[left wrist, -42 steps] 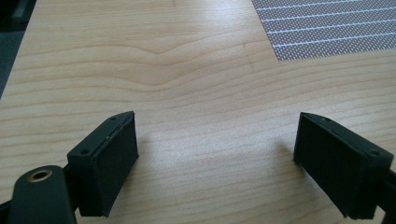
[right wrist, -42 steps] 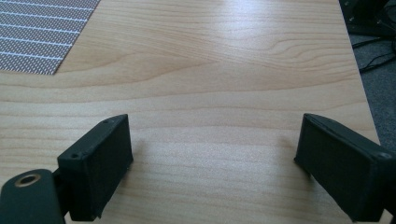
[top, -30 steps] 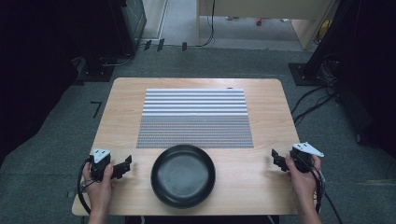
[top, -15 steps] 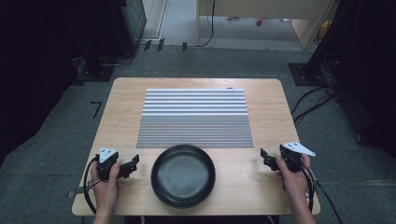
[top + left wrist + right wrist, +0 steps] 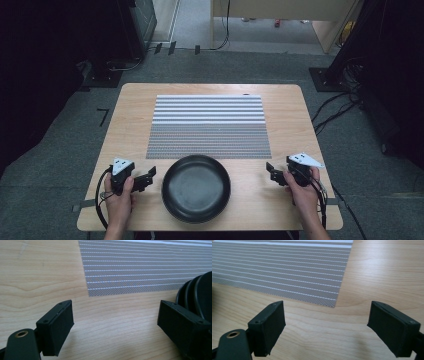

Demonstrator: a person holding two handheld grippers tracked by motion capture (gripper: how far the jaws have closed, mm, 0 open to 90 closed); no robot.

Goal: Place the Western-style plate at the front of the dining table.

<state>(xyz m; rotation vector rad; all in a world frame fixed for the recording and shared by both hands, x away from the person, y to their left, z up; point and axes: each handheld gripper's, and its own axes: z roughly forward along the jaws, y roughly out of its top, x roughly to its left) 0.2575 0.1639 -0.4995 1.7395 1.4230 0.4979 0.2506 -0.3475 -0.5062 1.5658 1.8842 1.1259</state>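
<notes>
A black round pan (image 5: 196, 188) sits on the wooden table (image 5: 130, 130) near its front edge, in the middle. Behind it lies a grey striped placemat (image 5: 208, 126). My left gripper (image 5: 148, 178) rests just left of the pan, its jaws wide apart and empty; the pan's rim (image 5: 197, 296) shows behind its right-hand jaw. My right gripper (image 5: 273, 174) stands open a short way right of the pan, nothing between its jaws, with the placemat's corner (image 5: 332, 300) ahead of it.
The table's front edge runs close below both hands. Bare wood lies left and right of the placemat. Around the table are grey carpet, cables (image 5: 335, 107) on the right and dark equipment at the back left.
Both grippers have moved inward toward the pan: the left one rightward, the right one leftward. Their jaws stay open.
</notes>
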